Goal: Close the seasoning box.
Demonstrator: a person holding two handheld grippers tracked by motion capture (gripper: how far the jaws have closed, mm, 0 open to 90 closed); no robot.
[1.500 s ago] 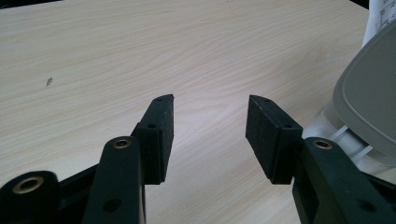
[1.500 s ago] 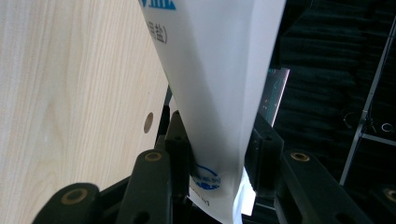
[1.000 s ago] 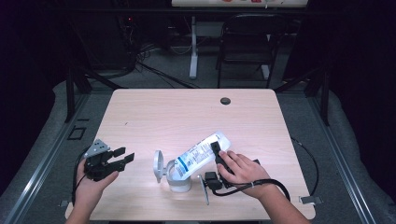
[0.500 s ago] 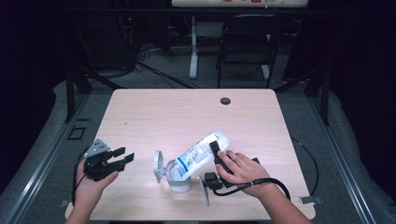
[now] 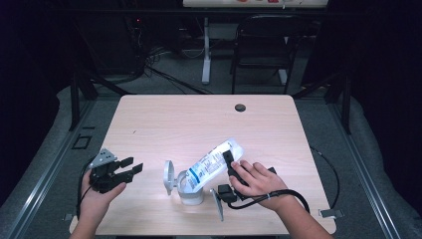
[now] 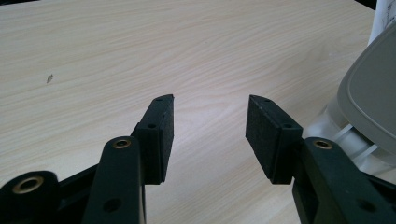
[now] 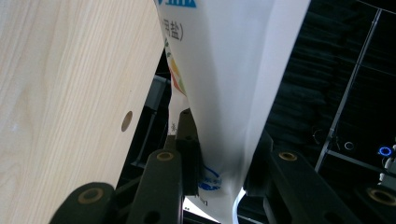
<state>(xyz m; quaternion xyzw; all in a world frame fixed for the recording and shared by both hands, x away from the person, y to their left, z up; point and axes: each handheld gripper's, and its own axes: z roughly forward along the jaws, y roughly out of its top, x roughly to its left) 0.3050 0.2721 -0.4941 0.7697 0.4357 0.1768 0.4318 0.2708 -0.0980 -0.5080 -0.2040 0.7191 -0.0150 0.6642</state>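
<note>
On the table [image 5: 149,119], left side: my left gripper [image 5: 130,169] sits jaws apart, holding nothing. Centre: grey container [image 5: 189,191], lid [image 5: 169,177] flipped up. Right gripper [image 5: 230,162] has just been closing, now clamped on the white bag [image 5: 211,164], tilted mouth-down into the container.

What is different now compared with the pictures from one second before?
The right tool has just been closing its jaws tighter on the white plastic pouch, tilted into the white container. The open left tool and the pouch kept their places.
</note>
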